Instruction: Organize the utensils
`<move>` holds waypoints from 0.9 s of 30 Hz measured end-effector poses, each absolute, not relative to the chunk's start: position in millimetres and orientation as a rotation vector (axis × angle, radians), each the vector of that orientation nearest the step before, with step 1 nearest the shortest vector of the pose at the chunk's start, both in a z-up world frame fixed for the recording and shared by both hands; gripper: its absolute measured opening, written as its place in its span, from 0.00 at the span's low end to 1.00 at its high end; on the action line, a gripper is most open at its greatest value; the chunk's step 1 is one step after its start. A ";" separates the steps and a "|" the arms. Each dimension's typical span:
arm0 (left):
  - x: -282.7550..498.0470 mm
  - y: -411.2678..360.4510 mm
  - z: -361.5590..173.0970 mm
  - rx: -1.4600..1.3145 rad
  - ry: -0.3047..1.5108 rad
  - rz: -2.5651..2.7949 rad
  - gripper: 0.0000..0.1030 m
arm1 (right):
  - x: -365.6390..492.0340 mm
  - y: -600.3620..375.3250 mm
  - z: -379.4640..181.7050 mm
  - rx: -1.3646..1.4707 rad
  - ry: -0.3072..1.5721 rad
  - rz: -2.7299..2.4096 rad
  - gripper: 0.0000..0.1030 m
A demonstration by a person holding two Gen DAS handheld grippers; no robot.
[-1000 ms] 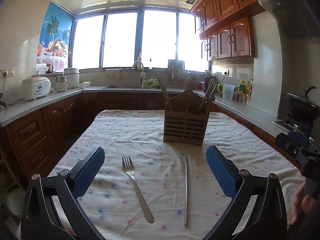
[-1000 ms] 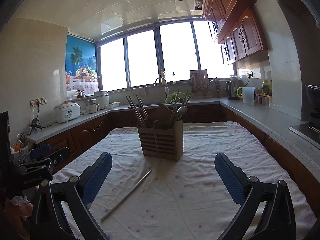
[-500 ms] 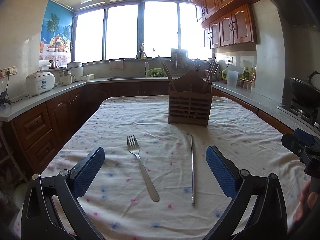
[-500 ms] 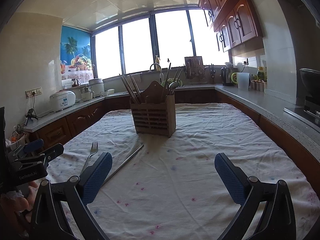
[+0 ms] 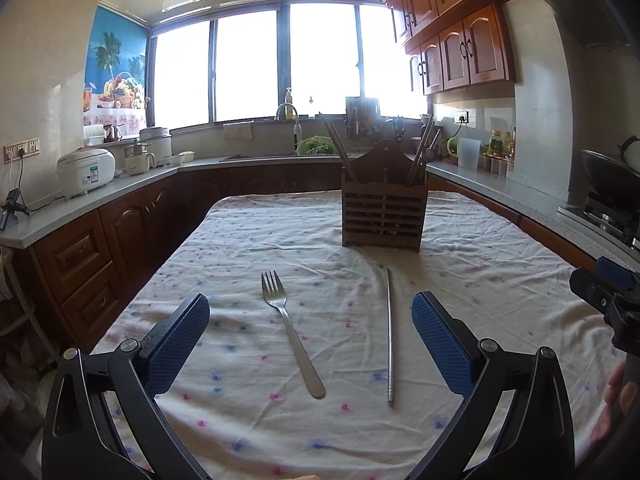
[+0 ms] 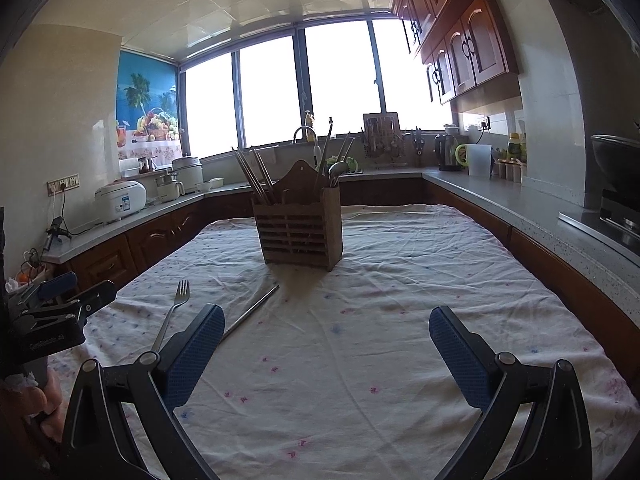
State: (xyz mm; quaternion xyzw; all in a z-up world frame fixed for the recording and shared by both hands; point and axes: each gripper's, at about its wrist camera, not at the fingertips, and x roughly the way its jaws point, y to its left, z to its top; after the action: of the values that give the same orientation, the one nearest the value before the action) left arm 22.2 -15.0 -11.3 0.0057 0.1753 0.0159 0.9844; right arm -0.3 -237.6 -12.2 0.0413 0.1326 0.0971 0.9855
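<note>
The left tool is hovering wide open and gripping nothing, low in the frame over the cloth-covered counter. A fork and a metal chopstick are lying side by side but apart at centre frame between its blue pads. The wooden utensil holder is standing upright beyond them, holding chopsticks. The right tool is also gaping wide with nothing in it, the fork lying at its lower left.
</note>
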 end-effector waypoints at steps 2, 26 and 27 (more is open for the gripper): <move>21.8 -15.0 -10.9 0.013 0.353 0.035 1.00 | -0.4 -237.4 -12.2 0.084 0.267 0.200 1.00; 21.0 -12.3 -9.7 0.006 0.357 0.049 1.00 | 1.1 -233.8 -10.9 0.083 0.269 0.215 1.00; 21.0 -12.3 -9.7 0.006 0.358 0.049 1.00 | 1.3 -234.0 -10.9 0.084 0.268 0.216 1.00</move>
State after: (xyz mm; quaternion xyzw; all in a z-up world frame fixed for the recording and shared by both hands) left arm 21.0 -12.3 -9.7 0.0031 0.1779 0.0245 0.9837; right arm 1.3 -234.0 -10.9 0.0416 0.1334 0.1075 0.9843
